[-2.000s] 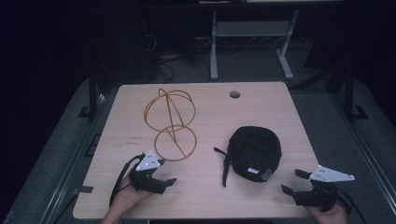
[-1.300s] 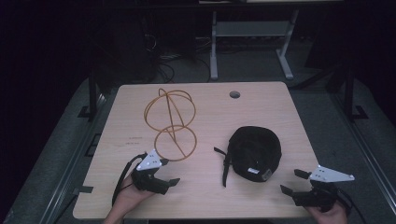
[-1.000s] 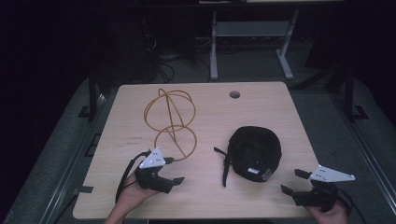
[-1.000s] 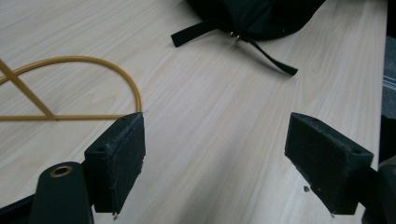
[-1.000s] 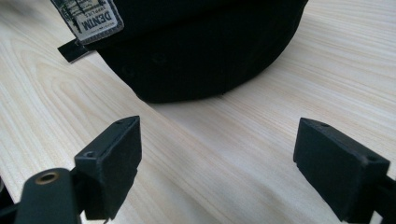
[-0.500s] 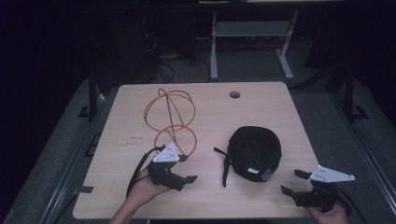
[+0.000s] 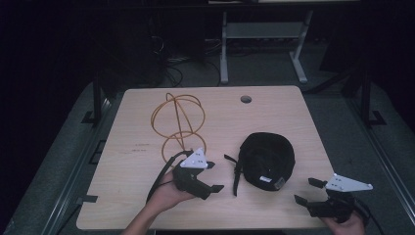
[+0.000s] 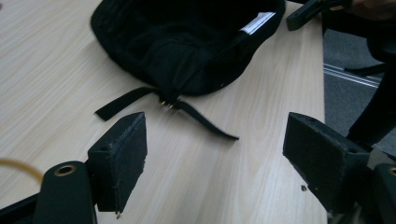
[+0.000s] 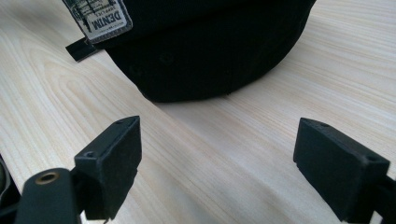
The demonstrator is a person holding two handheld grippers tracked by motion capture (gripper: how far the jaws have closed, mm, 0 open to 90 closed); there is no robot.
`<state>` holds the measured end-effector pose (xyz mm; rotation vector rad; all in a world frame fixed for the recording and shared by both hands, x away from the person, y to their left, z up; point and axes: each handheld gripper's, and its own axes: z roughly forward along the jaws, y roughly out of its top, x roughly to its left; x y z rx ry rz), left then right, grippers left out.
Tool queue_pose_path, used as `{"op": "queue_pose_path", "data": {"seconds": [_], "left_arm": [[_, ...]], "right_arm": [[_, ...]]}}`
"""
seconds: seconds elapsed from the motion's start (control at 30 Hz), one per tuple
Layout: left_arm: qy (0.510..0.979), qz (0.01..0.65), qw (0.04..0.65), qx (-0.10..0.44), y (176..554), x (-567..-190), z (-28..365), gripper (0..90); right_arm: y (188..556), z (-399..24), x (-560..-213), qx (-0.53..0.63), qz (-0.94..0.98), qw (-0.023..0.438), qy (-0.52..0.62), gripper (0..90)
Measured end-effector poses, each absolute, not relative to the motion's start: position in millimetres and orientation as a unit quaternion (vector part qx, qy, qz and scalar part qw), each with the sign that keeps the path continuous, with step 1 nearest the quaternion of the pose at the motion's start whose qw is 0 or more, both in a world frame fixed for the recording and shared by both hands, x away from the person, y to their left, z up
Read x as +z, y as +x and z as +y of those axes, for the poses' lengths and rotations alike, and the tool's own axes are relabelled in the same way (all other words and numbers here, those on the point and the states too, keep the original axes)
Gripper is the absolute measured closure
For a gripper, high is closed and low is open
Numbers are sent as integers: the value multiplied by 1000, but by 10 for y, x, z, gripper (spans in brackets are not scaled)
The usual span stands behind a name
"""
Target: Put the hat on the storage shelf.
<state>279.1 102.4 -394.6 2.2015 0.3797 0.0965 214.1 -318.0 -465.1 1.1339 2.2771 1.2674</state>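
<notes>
On the pale wooden table (image 7: pixel 122 196), both wide-open grippers, left gripper (image 7: pixel 212 177) and right gripper (image 7: pixel 309 192), flank the black fabric cap (image 7: pixel 268 157), bare wood between them and it.

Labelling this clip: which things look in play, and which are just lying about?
In play, probably:
cap, both open grippers point at it
cap strap
left gripper
right gripper

Lying about:
orange wire loops
</notes>
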Motion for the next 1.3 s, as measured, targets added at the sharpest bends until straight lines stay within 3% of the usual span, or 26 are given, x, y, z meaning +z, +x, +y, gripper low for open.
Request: {"op": "queue_pose_path", "data": {"seconds": [1.3], "left_arm": [[906,81,416,-13,3003,-3986,-1,236]], "right_arm": [[2140,-3178,-4629,449,790,146,390,150]]}}
